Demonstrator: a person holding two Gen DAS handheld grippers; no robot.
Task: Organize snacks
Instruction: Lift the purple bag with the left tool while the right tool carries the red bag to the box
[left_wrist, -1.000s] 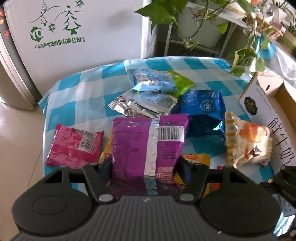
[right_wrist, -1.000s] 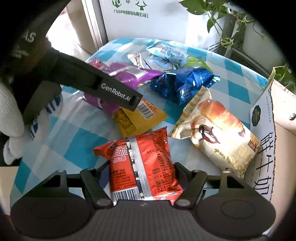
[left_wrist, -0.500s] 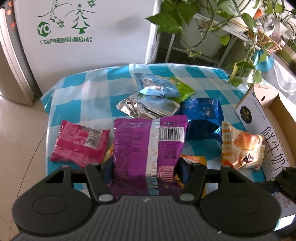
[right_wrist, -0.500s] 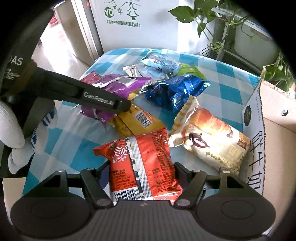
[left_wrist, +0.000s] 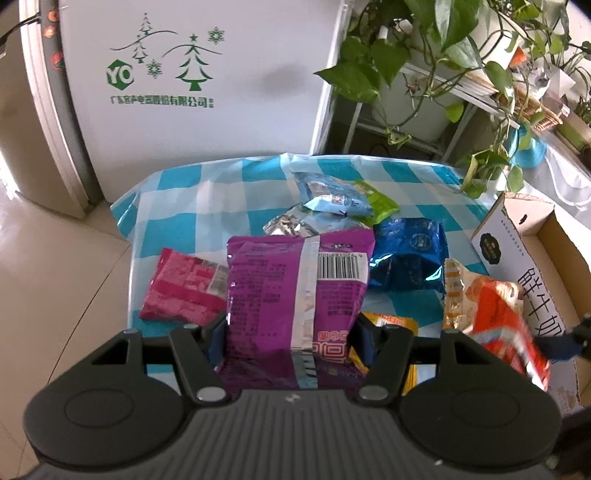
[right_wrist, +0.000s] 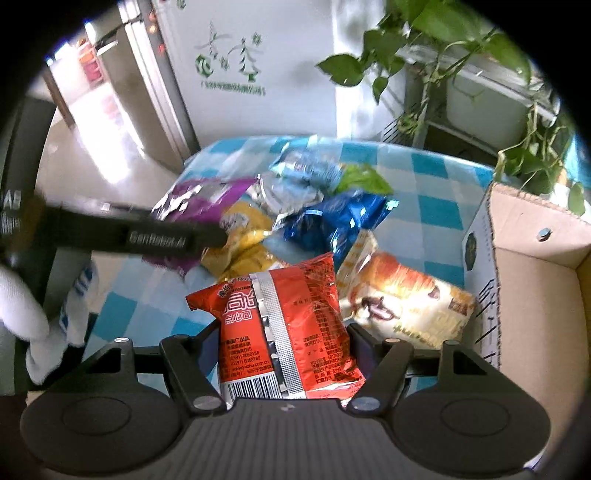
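Note:
My left gripper (left_wrist: 291, 332) is shut on a purple snack bag (left_wrist: 295, 291) and holds it above the checked table (left_wrist: 177, 195). My right gripper (right_wrist: 284, 343) is shut on a red snack bag (right_wrist: 284, 325), lifted above the table; this bag also shows blurred at the right of the left wrist view (left_wrist: 506, 328). The left gripper's arm (right_wrist: 155, 236) crosses the right wrist view with the purple bag (right_wrist: 199, 199). On the table lie a pink bag (left_wrist: 184, 288), a dark blue bag (left_wrist: 410, 258), a yellow bag (right_wrist: 243, 243) and a bread bag (right_wrist: 402, 306).
An open cardboard box (right_wrist: 532, 295) stands at the table's right edge. Light blue (left_wrist: 332, 195), green (left_wrist: 380, 203) and silver (left_wrist: 291, 225) packets lie at the back. A white cabinet (left_wrist: 184, 92) and potted vines (left_wrist: 424, 55) stand behind the table.
Both grippers have risen and pulled back with their bags. The red bag has come into the left wrist view on the right.

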